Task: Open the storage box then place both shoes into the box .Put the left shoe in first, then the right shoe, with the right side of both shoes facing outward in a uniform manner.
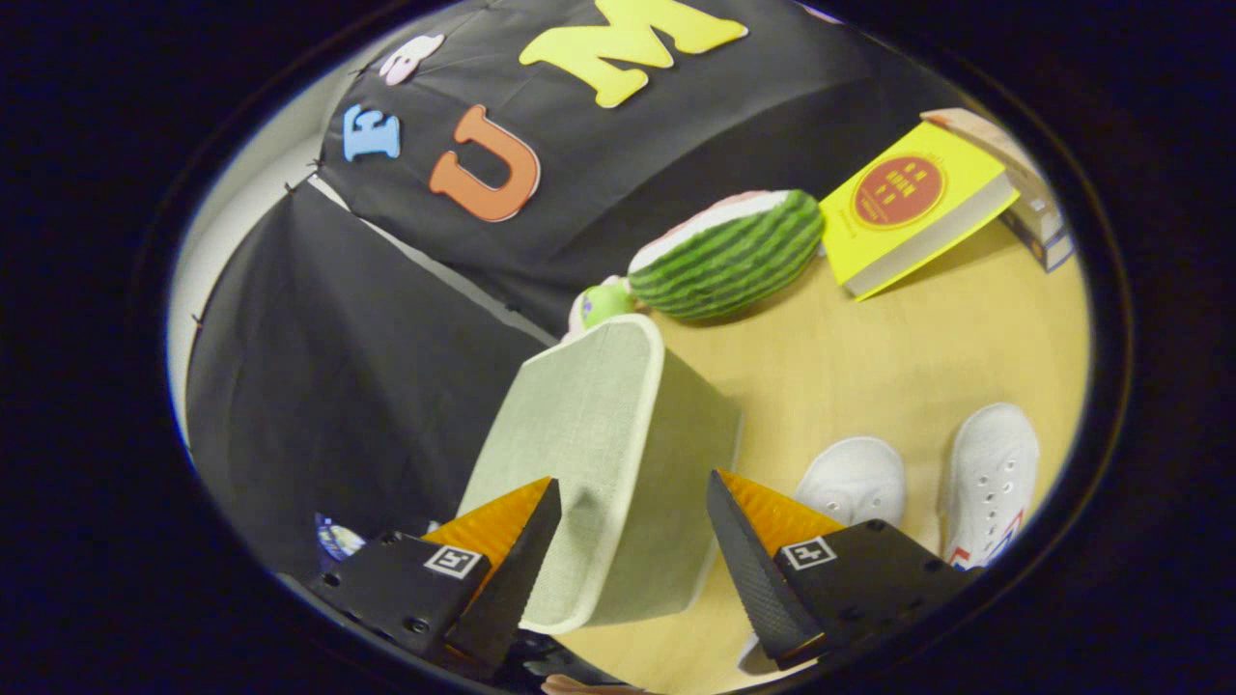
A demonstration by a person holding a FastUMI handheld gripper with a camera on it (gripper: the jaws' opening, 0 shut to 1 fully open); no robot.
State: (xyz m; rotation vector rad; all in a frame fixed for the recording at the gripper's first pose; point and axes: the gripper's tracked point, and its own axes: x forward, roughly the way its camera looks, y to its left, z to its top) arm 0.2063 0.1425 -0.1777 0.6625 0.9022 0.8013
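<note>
The storage box [618, 463] is a pale green fabric cube with a lighter rim, lid apparently shut, standing on the wooden tabletop; two white lace-up shoes lie beside it, toes pointing away: the nearer shoe [855, 481] just beside the box, the farther shoe [993, 478] next to it.

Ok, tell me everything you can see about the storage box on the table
The storage box is a pale grey-green, woven-looking fabric cube with cream piping along its edges. It looks closed. It stands on the wooden table, seen tilted, between and just ahead of the open gripper, whose fingers straddle its near corner without visibly pressing it. A watermelon plush lies beyond it; two white shoes sit beside it.
</note>
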